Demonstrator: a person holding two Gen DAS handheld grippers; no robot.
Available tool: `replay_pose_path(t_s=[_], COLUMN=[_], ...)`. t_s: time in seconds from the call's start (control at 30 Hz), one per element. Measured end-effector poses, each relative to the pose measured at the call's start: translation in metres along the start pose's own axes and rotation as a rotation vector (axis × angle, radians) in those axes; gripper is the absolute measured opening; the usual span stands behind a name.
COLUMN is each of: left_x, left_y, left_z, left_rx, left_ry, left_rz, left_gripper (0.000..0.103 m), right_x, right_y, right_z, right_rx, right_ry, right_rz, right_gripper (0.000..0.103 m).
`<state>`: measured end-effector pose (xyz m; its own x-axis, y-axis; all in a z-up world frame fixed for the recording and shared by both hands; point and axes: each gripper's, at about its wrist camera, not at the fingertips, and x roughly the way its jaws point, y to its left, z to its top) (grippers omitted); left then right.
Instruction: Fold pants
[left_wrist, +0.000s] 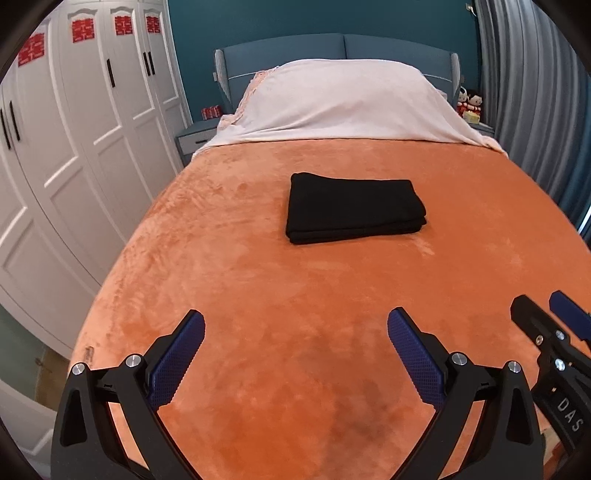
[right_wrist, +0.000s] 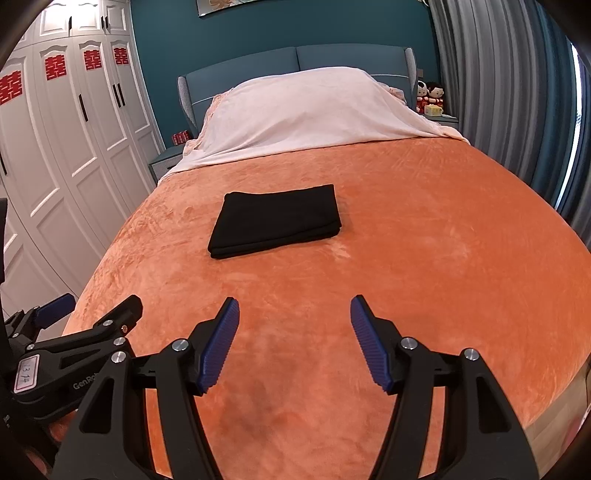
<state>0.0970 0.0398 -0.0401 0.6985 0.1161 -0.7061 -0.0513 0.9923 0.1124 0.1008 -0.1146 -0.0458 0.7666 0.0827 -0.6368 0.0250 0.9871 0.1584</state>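
Note:
The black pants (left_wrist: 352, 206) (right_wrist: 276, 220) lie folded into a flat rectangular stack in the middle of the orange bedspread (left_wrist: 295, 295) (right_wrist: 406, 240). My left gripper (left_wrist: 295, 325) hovers open over the near part of the bed, well short of the pants, with nothing between its blue pads. My right gripper (right_wrist: 294, 314) is also open and empty, held beside the left one at about the same distance from the pants. The right gripper shows at the right edge of the left wrist view (left_wrist: 550, 314), and the left gripper at the left edge of the right wrist view (right_wrist: 99, 306).
A pale pink sheet (left_wrist: 347, 103) covers the pillows at the blue headboard (left_wrist: 332, 46). White wardrobes (left_wrist: 74, 147) line the left side. Grey curtains (left_wrist: 535, 92) hang on the right. Nightstands (left_wrist: 195, 136) flank the bed; the right one bears dolls (right_wrist: 430, 96).

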Motion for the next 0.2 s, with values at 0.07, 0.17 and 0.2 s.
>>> replay_pose_path(t_s=[0.07,0.17,0.2], left_x=[-0.0021,-0.0068,-0.0074], left_y=[0.0028,0.0054,0.0043], left_z=[-0.0016,-0.0026,-0.0027], left_rx=[-0.013,-0.015,-0.015], left_ry=[0.007,-0.007,-0.010], left_rz=[-0.013,-0.010,-0.011], left_gripper=[0.098,0.097,0.097], right_x=[0.0001,-0.0005,-0.0006], right_y=[-0.0001,0.0011,0.0011], right_z=[-0.0003,-0.0011,-0.0012], right_rx=[0.001,0.001,0.001], right_ry=[-0.002,-0.001,-0.002], right_rz=[-0.001,-0.003,-0.002], right_gripper=[0.061,0.061,0.061])
